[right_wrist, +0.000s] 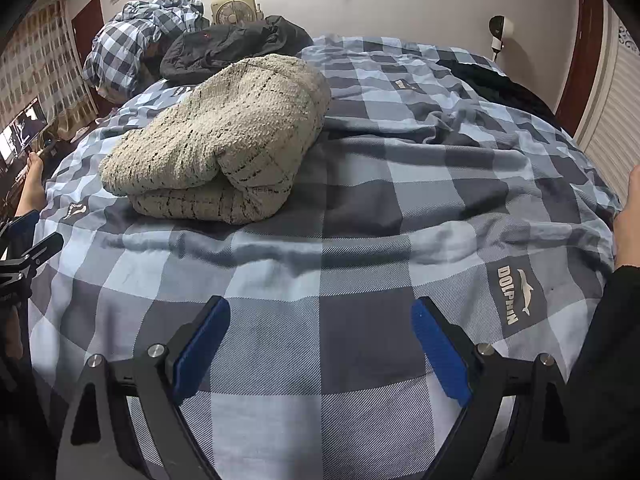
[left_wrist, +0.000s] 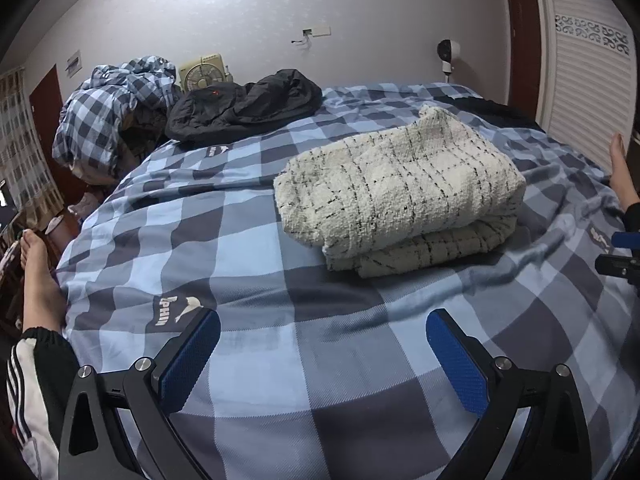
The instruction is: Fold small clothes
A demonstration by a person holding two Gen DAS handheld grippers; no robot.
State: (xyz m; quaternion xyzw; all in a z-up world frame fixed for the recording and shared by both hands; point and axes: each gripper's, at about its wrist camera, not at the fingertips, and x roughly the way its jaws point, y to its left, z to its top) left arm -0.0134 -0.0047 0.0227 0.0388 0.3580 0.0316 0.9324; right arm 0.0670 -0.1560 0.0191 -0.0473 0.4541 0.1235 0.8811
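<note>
Tongs, left [left_wrist: 323,330]: blue pads stand wide apart with nothing between them, low over the checked bedcover [left_wrist: 280,360], nearer to the camera than the folded garment.
Tongs, right [right_wrist: 321,320]: pads also wide apart and empty, over bare bedcover, to the right of the folded garment and nearer to the camera.
Folded garment [left_wrist: 400,196]: cream knit with thin dark lines, lying on the bedcover in thick layers, touched by neither tongs.
Reason for this pose: I judge both tongs are kept off because this piece looks already folded.
Black jacket [left_wrist: 244,104]: crumpled behind the folded garment, toward the wall; possibly the next piece.
Checked heap [left_wrist: 116,108]: bunched cloth left of the jacket.
Person: bare feet [left_wrist: 38,276] at both sides of the bed.
</note>
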